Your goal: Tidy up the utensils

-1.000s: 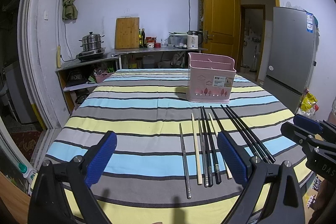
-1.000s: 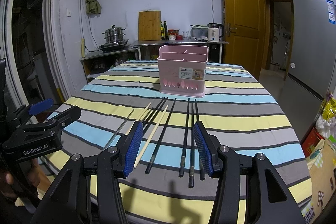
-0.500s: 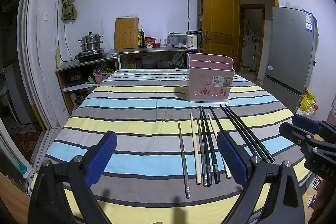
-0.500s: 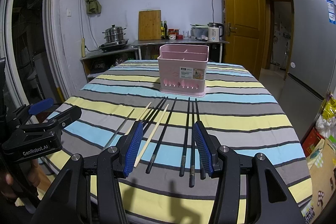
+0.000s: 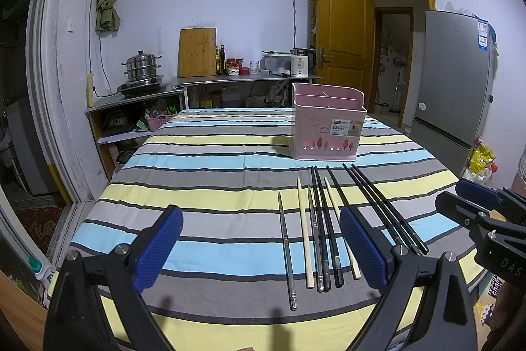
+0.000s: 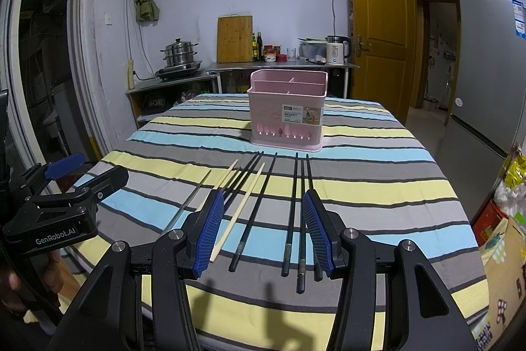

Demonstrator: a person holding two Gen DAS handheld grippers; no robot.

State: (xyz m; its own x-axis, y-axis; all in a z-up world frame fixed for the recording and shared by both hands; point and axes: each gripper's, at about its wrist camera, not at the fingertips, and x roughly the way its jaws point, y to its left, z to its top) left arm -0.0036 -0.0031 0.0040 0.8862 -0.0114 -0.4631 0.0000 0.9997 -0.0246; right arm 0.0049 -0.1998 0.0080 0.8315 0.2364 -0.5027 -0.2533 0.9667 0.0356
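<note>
Several chopsticks lie side by side on the striped tablecloth: black ones (image 5: 328, 219), pale wooden ones (image 5: 304, 232) and a metal one (image 5: 285, 249). They also show in the right wrist view (image 6: 250, 203). A pink utensil basket (image 5: 327, 129) stands upright beyond them, empty as far as I see; it also shows in the right wrist view (image 6: 287, 112). My left gripper (image 5: 259, 247) is wide open and empty above the near table edge. My right gripper (image 6: 264, 231) is open and empty, hovering over the near ends of the black chopsticks.
The table (image 5: 210, 160) carries a striped cloth. A counter (image 5: 230, 78) with a steamer pot, cutting board, bottles and kettle stands behind it. A grey fridge (image 5: 453, 81) and a yellow door (image 5: 340, 32) are at the right. Bags (image 6: 506, 196) lie on the floor at the right.
</note>
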